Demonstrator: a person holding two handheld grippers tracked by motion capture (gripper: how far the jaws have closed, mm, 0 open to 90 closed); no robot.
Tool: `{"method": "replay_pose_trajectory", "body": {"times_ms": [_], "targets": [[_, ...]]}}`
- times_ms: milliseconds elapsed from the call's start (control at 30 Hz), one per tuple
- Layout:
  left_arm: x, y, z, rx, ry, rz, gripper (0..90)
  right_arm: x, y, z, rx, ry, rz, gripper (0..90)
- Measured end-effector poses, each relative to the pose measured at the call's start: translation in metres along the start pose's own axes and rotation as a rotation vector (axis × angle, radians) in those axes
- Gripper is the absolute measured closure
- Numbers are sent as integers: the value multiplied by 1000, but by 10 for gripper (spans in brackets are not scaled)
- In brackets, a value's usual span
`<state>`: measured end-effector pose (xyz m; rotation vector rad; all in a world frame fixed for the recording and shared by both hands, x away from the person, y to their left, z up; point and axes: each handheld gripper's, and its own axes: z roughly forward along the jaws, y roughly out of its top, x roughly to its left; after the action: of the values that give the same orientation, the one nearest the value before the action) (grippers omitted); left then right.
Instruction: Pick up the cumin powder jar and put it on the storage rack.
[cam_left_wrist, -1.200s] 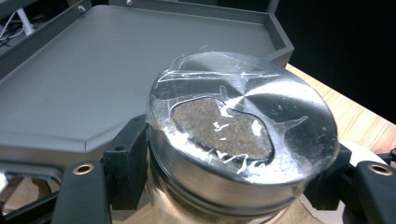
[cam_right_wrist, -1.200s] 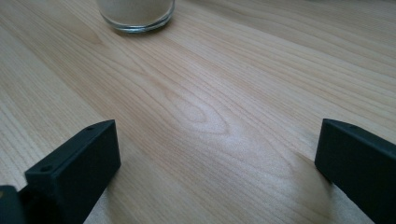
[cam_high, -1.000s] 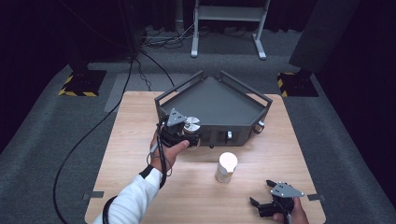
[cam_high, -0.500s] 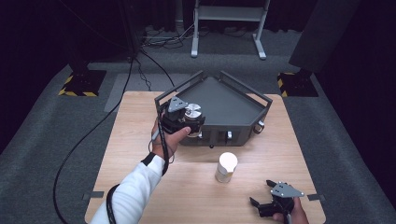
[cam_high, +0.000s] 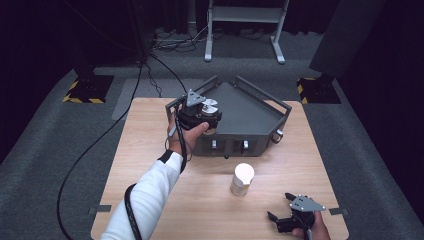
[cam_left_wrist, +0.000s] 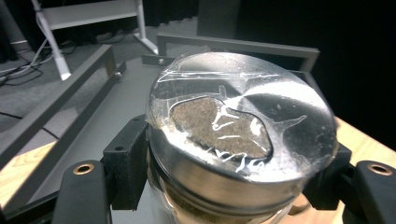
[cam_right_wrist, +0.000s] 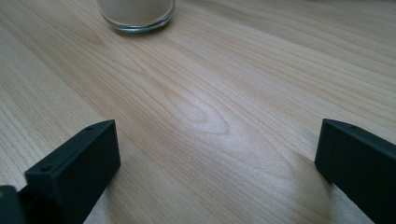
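From the high view, I see my left gripper carrying a glass jar over the near left corner of the dark metal tray; a second, pale jar stands on the wooden table in front of the tray, and my right gripper rests nearer me. In the left gripper view, the jaws are clamped on the jar's glass body just under its taped metal lid; sand-filled, it likely feels heavy, slippery and breakable. In the right gripper view, the jaws stand wide apart over bare wood.
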<state>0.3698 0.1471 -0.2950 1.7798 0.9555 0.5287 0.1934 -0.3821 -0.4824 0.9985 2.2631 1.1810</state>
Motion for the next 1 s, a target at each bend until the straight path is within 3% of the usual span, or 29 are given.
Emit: {"method": "replay_pose_trajectory", "body": {"times_ms": [300, 1000], "targets": [[3, 5, 20, 9, 27, 13, 301, 0, 0, 0, 0, -1, 0, 0], [10, -13, 47, 18, 50, -17, 301, 0, 0, 0, 0, 0, 1, 0]]}}
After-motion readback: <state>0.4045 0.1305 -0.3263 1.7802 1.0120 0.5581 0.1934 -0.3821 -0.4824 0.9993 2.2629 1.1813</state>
